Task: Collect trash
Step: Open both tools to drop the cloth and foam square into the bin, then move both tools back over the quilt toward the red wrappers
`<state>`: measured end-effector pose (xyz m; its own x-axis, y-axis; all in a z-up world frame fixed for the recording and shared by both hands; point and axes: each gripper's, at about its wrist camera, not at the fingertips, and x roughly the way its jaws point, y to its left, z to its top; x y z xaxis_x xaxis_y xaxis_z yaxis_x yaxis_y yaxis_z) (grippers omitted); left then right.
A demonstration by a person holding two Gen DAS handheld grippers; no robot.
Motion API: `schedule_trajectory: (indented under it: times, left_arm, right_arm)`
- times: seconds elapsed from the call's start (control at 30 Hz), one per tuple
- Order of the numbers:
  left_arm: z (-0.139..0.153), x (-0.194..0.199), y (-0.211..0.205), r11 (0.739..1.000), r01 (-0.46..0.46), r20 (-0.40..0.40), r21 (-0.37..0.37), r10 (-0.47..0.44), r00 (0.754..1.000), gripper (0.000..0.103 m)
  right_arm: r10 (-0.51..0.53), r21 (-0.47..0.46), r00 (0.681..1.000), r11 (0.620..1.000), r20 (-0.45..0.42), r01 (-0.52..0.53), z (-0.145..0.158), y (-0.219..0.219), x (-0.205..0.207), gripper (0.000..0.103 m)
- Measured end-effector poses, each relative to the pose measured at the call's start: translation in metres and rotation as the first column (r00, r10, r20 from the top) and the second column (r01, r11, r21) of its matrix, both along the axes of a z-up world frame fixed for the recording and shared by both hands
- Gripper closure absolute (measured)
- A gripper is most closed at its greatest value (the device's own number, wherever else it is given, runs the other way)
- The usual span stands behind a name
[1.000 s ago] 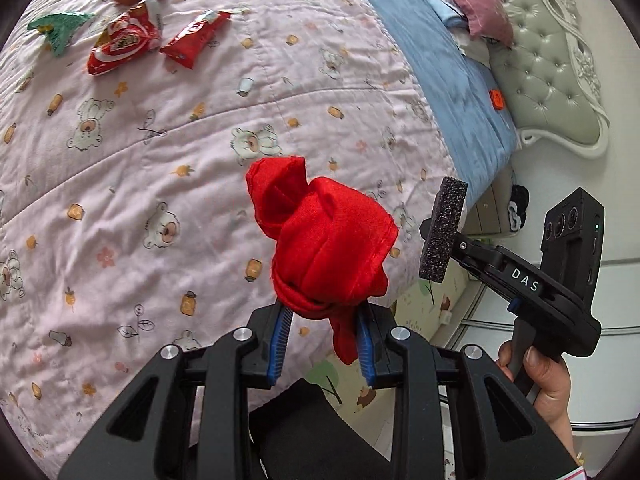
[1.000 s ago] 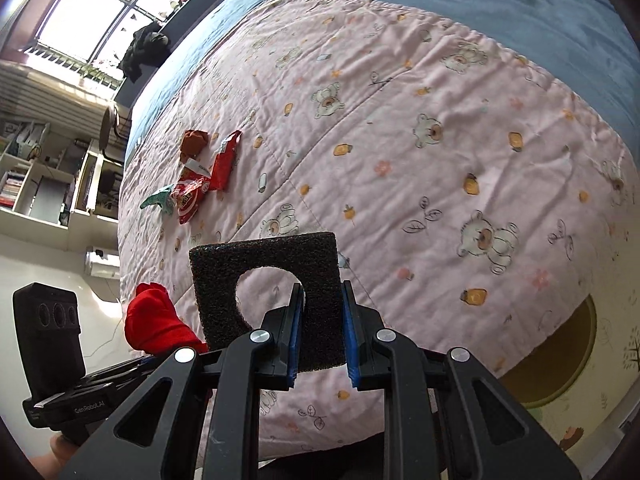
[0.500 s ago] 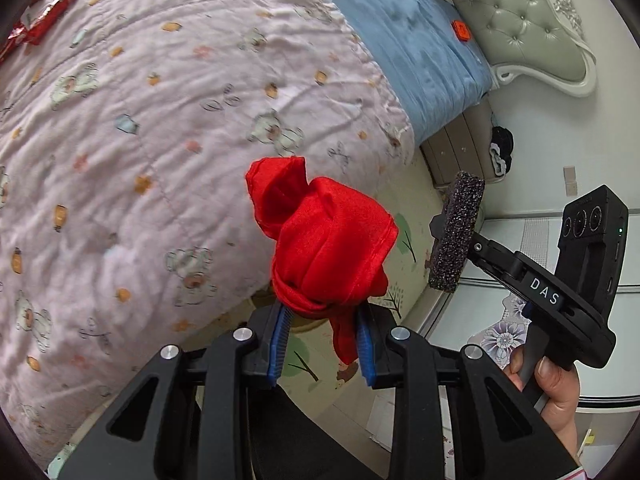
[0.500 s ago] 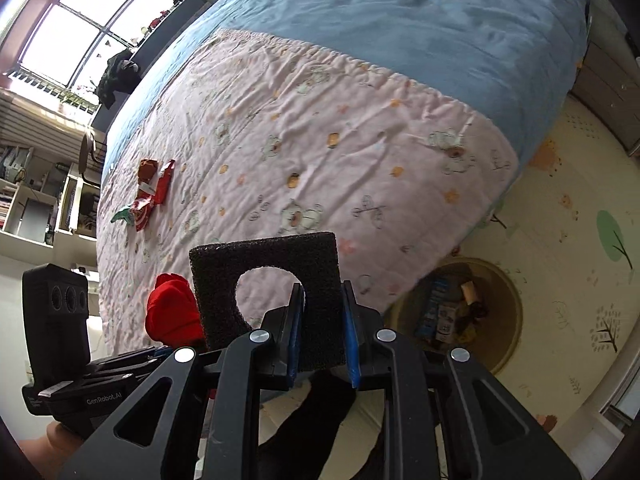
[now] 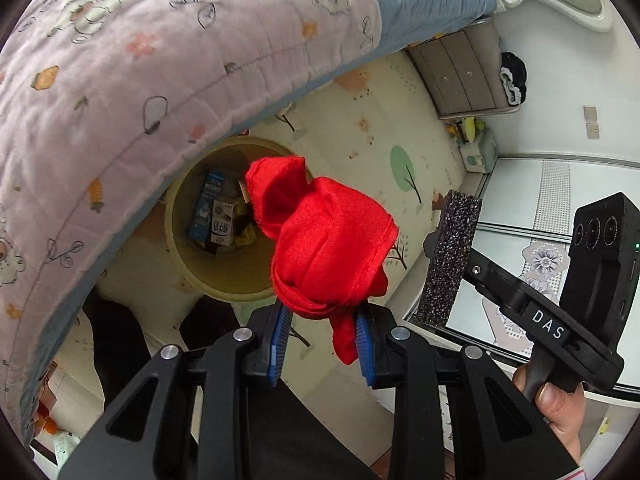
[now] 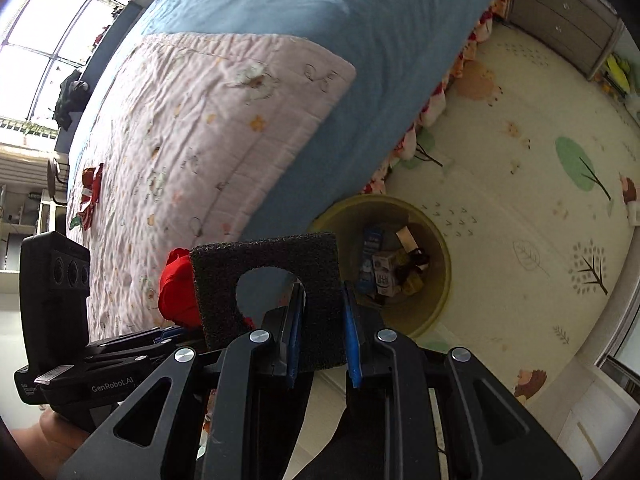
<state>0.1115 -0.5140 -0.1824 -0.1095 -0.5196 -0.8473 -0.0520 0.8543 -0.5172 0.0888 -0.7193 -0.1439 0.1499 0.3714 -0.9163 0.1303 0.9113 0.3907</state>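
Left wrist view: the left tool (image 5: 320,320) is clamping a bunched red cloth (image 5: 328,248) above the floor beside the bed's edge, with the round bin (image 5: 180,256) lying just beyond and below it, nearer this hand. Alongside, the right tool (image 6: 320,332) is pinching a black foam square (image 6: 272,280), its own bin (image 6: 440,280) view sitting ahead and slightly right.

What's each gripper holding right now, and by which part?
Left gripper is shut on the red cloth, pinching its bunched lower end. Right gripper is shut on the black foam piece, gripping its lower right portion beside the round cutout.
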Motion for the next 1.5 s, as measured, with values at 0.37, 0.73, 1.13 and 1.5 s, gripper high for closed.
schedule_trajectory:
  times: [0.37, 0.73, 1.13, 1.5]
  left_arm:
    - [-0.074, 0.009, -0.030, 0.994, 0.060, -0.080, 0.086, -0.053, 0.995, 0.073]
    - [-0.104, 0.015, -0.033, 0.969, 0.146, -0.117, 0.197, -0.125, 0.985, 0.037]
    - [-0.096, 0.008, -0.026, 0.973, 0.136, -0.120, 0.186, -0.115, 0.986, 0.037]
    - [-0.023, 0.009, -0.015, 0.984, 0.088, 0.017, 0.152, -0.092, 0.996, 0.037]
  right_arm:
    - [0.016, 0.019, 0.995, 1.000, -0.104, -0.014, -0.074, -0.016, 0.013, 0.083]
    - [0.014, -0.012, 0.984, 1.000, -0.177, -0.016, -0.103, -0.020, 0.025, 0.061]
    - [0.025, -0.013, 0.985, 1.000, -0.173, -0.028, -0.096, -0.021, 0.022, 0.061]
    - [0.034, 0.002, 0.996, 0.999, -0.078, -0.034, -0.037, -0.015, 0.018, 0.061]
